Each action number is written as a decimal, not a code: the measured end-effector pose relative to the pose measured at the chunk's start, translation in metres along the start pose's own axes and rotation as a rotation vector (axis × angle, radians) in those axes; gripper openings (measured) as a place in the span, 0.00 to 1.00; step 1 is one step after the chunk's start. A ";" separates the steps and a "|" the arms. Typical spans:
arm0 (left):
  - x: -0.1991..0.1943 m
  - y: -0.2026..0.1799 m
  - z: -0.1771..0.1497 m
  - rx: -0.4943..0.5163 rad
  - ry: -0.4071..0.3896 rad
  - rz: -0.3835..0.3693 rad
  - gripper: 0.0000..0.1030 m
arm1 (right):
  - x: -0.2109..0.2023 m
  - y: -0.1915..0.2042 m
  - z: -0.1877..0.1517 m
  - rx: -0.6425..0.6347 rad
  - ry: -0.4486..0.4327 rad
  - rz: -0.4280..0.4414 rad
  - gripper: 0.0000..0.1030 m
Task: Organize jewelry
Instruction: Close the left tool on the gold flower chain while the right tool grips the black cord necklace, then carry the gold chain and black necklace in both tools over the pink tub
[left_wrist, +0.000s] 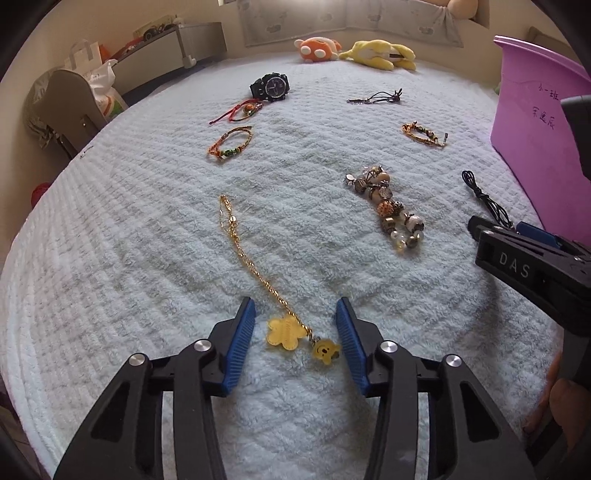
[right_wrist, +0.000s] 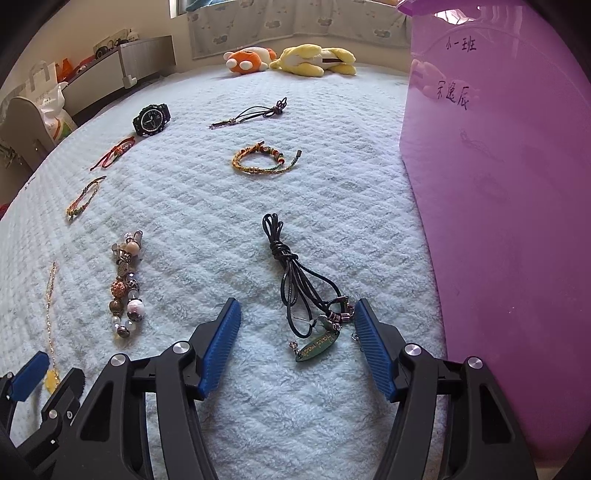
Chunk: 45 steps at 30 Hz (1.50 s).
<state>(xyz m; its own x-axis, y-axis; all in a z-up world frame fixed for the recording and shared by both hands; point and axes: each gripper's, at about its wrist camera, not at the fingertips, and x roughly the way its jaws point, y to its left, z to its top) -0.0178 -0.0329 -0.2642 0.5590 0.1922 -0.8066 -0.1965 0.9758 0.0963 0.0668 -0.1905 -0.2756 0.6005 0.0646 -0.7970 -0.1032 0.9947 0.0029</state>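
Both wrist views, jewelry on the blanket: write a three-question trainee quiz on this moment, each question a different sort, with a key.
1. True or false: the left gripper is shut on the gold necklace.
2. Multiple choice: which piece lies between the right gripper's open fingers? A) the black watch B) the black cord necklace C) the beaded bracelet
3. Fill in: the tall container beside the right gripper is coloured ____.

Key:
1. False. The pads stand apart on either side of the yellow flower pendant, not touching it.
2. B. Its green tag sits between the pads.
3. Purple.
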 end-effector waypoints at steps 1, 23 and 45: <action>-0.002 0.000 -0.002 -0.004 0.003 -0.002 0.36 | 0.000 0.000 0.000 -0.001 0.001 0.003 0.58; -0.024 0.035 -0.001 -0.039 0.017 -0.052 0.18 | -0.032 0.022 -0.008 -0.025 -0.007 0.050 0.26; -0.121 0.088 0.084 0.111 0.066 -0.241 0.18 | -0.169 0.041 0.012 0.120 0.063 0.053 0.27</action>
<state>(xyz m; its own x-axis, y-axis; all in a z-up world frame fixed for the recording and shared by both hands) -0.0347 0.0385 -0.1094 0.5247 -0.0509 -0.8498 0.0272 0.9987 -0.0431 -0.0295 -0.1593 -0.1332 0.5453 0.1155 -0.8303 -0.0352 0.9927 0.1149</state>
